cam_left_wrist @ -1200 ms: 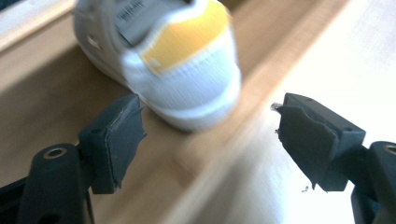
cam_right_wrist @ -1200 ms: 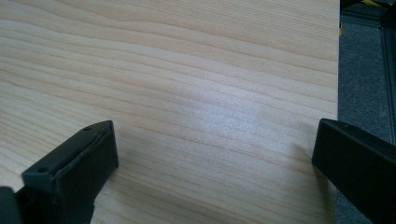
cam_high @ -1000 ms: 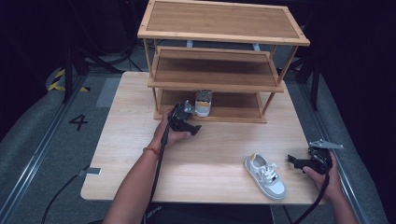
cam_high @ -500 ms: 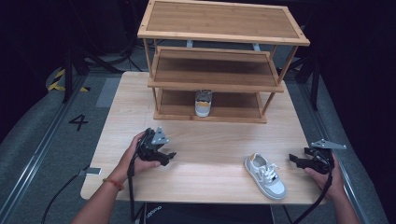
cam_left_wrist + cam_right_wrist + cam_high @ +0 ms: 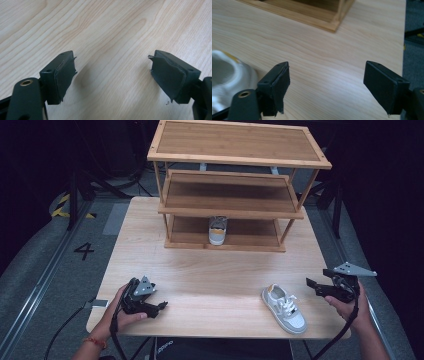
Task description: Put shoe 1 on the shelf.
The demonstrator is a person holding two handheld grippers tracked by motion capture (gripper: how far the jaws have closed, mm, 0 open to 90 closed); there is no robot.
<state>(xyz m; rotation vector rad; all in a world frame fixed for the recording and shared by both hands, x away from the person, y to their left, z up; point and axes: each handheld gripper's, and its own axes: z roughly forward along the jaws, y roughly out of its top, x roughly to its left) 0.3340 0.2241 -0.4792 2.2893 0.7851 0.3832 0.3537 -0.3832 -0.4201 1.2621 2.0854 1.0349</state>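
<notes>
Item: small white low-top sneaker with white laces, grey panels and a pale rubber sole [image 5: 284, 307]. It lies on the light wooden table [image 5: 220, 275] near the front edge, toward the front right corner, sole down, toe pointing at that corner, heel toward the table's middle. In the right gripper view its rounded white end [image 5: 229, 72] sits just beside the near jaw.

Companion piece: a matching grey-and-white sneaker [image 5: 217, 230] stands on the bottom shelf of the three-tier bamboo rack [image 5: 235, 205] at the back edge of the table.

Right gripper [image 5: 320, 289]: held above the right edge, just beside the shoe but apart from it; its jaws have just been closing and stand partly apart, with nothing between them.

Left gripper [image 5: 159, 307]: low near the front left corner, jaws wide apart over bare wood.

Step in hand, as judged: taking up the loose shoe. Handling advice: widen the jaws first, approach from the side, and pinch the padded collar or heel wall, not the laces. Grip firmly; a soft upper may fold. Lift level, then carry toward the bottom shelf beside its mate.
</notes>
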